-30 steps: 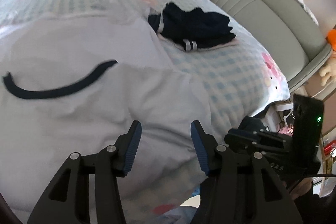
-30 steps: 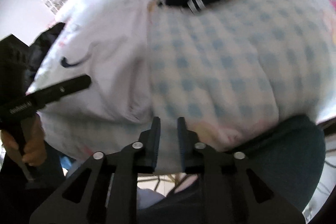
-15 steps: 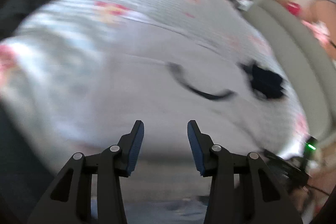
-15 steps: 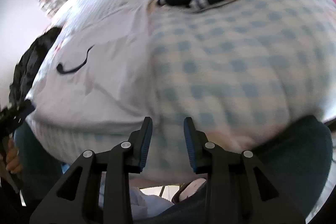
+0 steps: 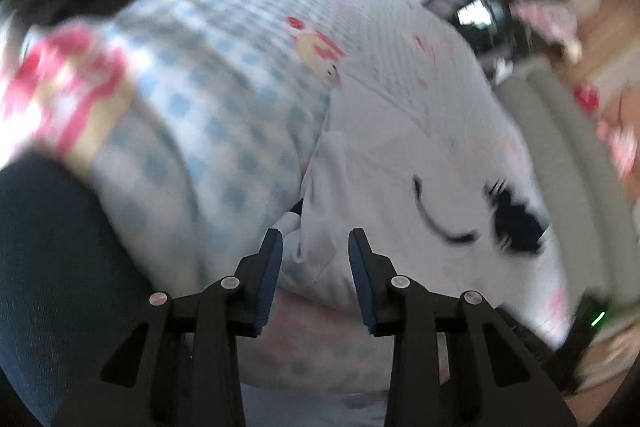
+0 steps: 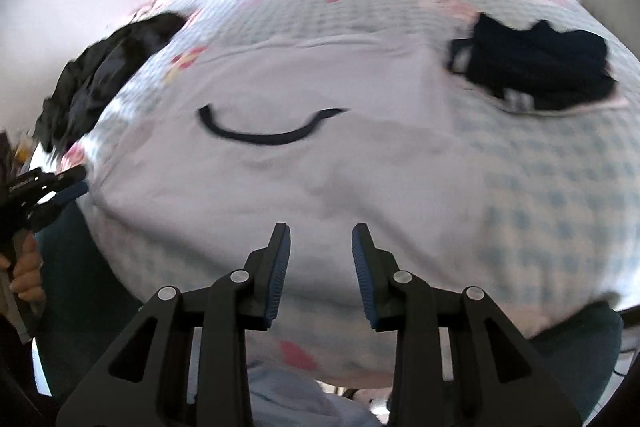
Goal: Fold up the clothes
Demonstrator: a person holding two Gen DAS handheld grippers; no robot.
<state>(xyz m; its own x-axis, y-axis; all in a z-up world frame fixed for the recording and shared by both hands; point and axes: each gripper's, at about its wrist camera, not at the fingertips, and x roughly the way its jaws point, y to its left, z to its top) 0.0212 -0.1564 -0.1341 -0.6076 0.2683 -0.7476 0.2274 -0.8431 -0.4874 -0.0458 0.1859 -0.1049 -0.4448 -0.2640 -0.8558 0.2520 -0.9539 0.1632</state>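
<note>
Along the bed's (image 6: 560, 187) near edge, our empty left gripper (image 5: 315, 247) closes, right gripper (image 6: 321, 243) opens, above the limp white T-shirt (image 6: 300, 167); we judge its hem corners best.

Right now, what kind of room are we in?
Most likely a bedroom. A bed with a blue checked cover printed with pink cartoon pictures fills the view, a white garment is spread on it, and dark clothes lie nearby. A padded headboard seems to run along one side.
</note>
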